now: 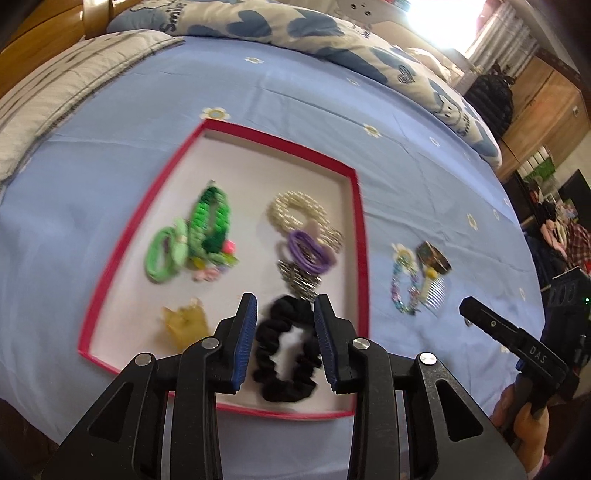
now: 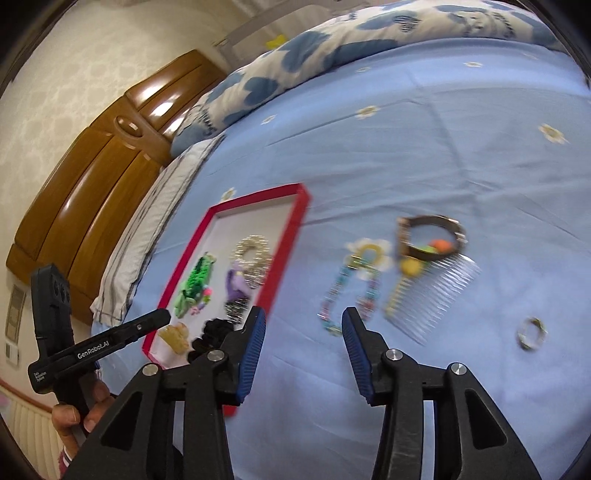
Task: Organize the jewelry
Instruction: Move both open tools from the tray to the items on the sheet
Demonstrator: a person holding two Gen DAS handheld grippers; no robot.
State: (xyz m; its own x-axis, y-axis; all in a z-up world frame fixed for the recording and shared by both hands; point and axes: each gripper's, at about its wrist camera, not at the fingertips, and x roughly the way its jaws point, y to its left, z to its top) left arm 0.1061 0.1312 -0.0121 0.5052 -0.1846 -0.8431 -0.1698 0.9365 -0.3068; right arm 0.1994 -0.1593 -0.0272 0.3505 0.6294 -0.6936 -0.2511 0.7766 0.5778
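Note:
A red-rimmed tray [image 1: 360, 236] lies on the blue bedsheet. It holds green hair ties [image 1: 164, 254], a green braided band [image 1: 210, 221], a pearl bracelet [image 1: 295, 212], purple hair ties [image 1: 308, 251], a silver clip [image 1: 299, 282], an amber claw clip [image 1: 186, 323] and a black scrunchie [image 1: 284, 354]. My left gripper [image 1: 285, 308] is open over the scrunchie, fingers either side of it. My right gripper [image 2: 303, 319] is open above the sheet, just before a beaded bracelet [image 2: 349, 295]. A clear comb [image 2: 436, 295], a brown bangle [image 2: 432, 236] and a small ring [image 2: 532, 332] lie to its right.
A heart-print duvet [image 1: 295, 26] and striped pillow [image 1: 55, 92] lie at the bed's far side. A wooden headboard [image 2: 92, 177] stands at left. The tray [image 2: 291, 221] lies left of the loose items. The right gripper [image 1: 517, 339] shows at the bed's right edge.

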